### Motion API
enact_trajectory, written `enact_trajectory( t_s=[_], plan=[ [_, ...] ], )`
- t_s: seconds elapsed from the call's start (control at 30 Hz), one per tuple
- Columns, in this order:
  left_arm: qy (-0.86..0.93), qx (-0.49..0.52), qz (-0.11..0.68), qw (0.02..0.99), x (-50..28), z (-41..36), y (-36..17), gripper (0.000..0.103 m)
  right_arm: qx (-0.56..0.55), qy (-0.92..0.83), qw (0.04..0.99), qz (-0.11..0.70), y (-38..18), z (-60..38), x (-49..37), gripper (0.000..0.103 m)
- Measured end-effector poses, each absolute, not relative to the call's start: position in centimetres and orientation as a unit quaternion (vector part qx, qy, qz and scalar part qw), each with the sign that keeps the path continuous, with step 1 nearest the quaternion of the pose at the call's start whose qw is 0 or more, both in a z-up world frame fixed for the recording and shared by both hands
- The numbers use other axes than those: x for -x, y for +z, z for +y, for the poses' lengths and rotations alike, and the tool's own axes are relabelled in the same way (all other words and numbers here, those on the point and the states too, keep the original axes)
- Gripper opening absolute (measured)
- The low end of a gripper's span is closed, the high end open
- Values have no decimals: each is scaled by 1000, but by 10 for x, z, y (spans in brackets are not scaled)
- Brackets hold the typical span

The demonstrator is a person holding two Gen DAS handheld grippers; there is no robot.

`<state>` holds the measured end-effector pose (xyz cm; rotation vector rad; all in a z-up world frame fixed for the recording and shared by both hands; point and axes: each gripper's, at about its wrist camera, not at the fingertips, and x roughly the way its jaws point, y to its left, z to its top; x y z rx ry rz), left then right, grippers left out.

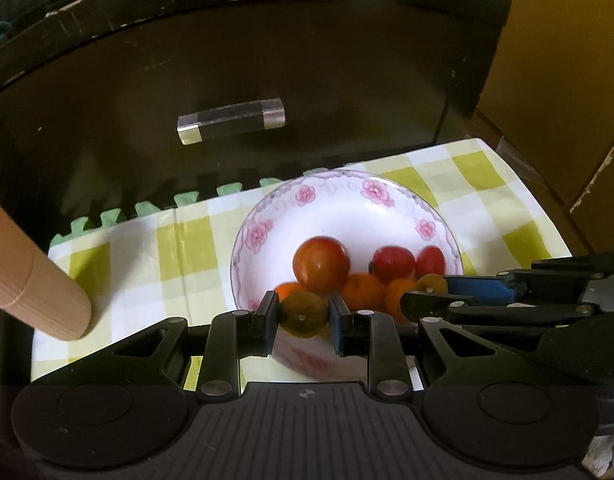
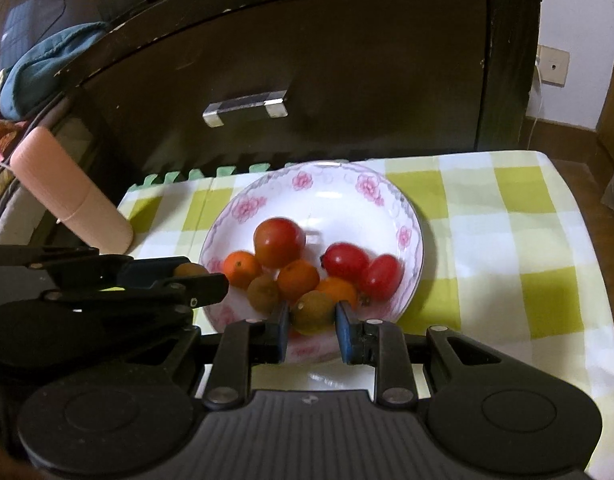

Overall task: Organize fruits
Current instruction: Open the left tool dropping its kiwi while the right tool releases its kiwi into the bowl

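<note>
The dark cabinet (image 2: 307, 80) with its clear handle (image 2: 245, 110) fills the far side of both views, toward twelve o'clock, and the table (image 2: 507, 240), spread with a yellow-green checked cloth, is pushed up against it, so the fruit sits in a low, walled-in corner. A tan cardboard tube (image 1: 43, 292) leans in at nine o'clock, well apart from the work. At the centre of the cloth stands the flowered bowl (image 2: 411, 216), which gathers the mixed fruit into one reachable heap: a large red tomato (image 2: 278, 242) on top, two smaller red ones (image 2: 363, 270) at its three o'clock, and small oranges (image 2: 298, 280) beneath. Both tools angle down over the bowl's near rim at six o'clock, probably to lift pieces out for sorting. The left gripper (image 1: 303, 316) has its jaws closed on a small olive-brown fruit (image 1: 303, 314), pinched at its widest part so that it cannot roll. The right gripper (image 2: 312, 314), at the left one's three o'clock, likewise clamps a matching brown-green fruit (image 2: 313, 312). Each held fruit hangs just above the bowl's near edge.
</note>
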<state>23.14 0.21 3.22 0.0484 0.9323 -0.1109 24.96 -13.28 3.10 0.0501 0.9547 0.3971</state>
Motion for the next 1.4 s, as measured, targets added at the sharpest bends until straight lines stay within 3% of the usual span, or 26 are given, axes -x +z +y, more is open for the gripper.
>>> enact_trajectory(
  t_s=[0.93, 1.4],
  plan=[
    [-53, -5, 447, 893, -277, -1, 21, 33, -20, 157, 880, 448, 18, -134, -315, 25],
    [-44, -11, 444, 895, -280, 2, 21, 42, -45, 157, 876, 454, 14, -137, -323, 25]
  ],
)
